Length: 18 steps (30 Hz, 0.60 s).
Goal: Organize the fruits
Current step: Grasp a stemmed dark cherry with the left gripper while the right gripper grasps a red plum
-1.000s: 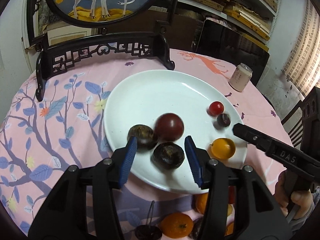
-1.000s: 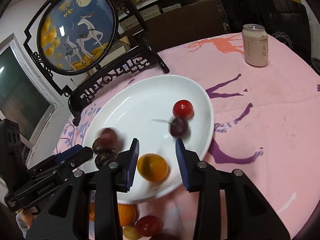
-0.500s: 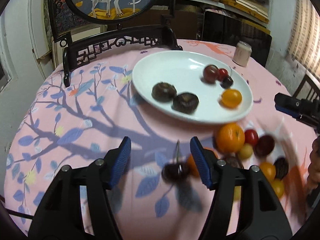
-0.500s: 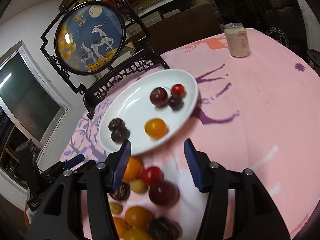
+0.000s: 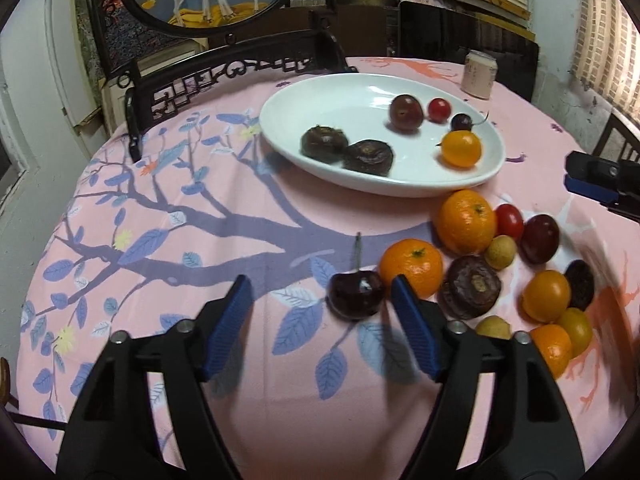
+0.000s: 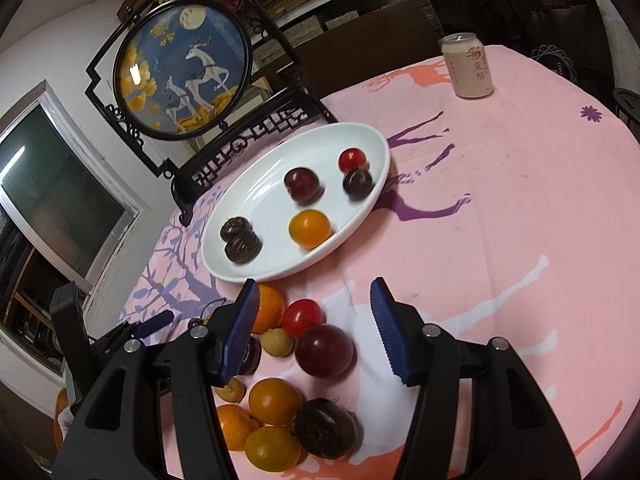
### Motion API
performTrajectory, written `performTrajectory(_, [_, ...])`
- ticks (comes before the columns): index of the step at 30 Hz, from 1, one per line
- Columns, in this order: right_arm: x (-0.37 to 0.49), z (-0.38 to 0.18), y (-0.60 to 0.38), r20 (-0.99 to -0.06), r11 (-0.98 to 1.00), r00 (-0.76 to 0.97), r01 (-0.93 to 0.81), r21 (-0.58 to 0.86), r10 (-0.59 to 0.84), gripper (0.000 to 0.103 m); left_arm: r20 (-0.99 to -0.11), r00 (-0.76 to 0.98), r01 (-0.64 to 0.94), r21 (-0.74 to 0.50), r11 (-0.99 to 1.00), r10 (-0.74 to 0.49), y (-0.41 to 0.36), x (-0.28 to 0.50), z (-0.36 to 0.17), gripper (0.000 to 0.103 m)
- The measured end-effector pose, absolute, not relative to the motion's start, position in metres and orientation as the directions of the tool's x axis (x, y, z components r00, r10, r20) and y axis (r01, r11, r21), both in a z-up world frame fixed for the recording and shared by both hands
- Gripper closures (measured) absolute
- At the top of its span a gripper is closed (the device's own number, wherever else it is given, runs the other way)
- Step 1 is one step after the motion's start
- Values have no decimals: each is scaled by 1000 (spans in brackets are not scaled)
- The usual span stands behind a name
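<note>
Now back from the white plate (image 5: 492,168) holding 6 fruits, left gripper (image 5: 322,300) freshly widened, fingers apart around the near dark cherry (image 5: 356,294), right gripper (image 6: 312,312) apart over the plum (image 6: 326,350): next picks likely.

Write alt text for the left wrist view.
The open left gripper frames a dark cherry on a pink tablecloth, beside a fruit pile. Behind sits a white plate holding six fruits.
</note>
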State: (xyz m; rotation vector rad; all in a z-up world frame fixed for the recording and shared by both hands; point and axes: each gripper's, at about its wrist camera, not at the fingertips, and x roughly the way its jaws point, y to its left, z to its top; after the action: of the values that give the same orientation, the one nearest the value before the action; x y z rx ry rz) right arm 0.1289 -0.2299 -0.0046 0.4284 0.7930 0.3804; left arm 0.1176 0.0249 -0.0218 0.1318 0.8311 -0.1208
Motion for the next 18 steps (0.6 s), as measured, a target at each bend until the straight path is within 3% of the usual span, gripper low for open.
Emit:
performTrajectory(3, [129, -5, -228, -603, 853, 640, -170, 494, 477, 45, -741, 670, 89, 141, 986, 45, 33, 122, -25, 21])
performTrajectory(12, [128, -6, -222, -609, 852, 627, -184, 491, 486, 45, -732, 681, 134, 127, 983, 2, 28, 122, -25, 23])
performTrajectory(14, [128, -7, -222, -610, 853, 626, -183, 489, 485, 45, -733, 680, 136, 110, 985, -12, 30, 124, -25, 30])
performTrajectory(18, [129, -8, -222, -617, 855, 623, -177, 488, 481, 45, -749, 661, 146, 68, 987, -46, 34, 130, -28, 63])
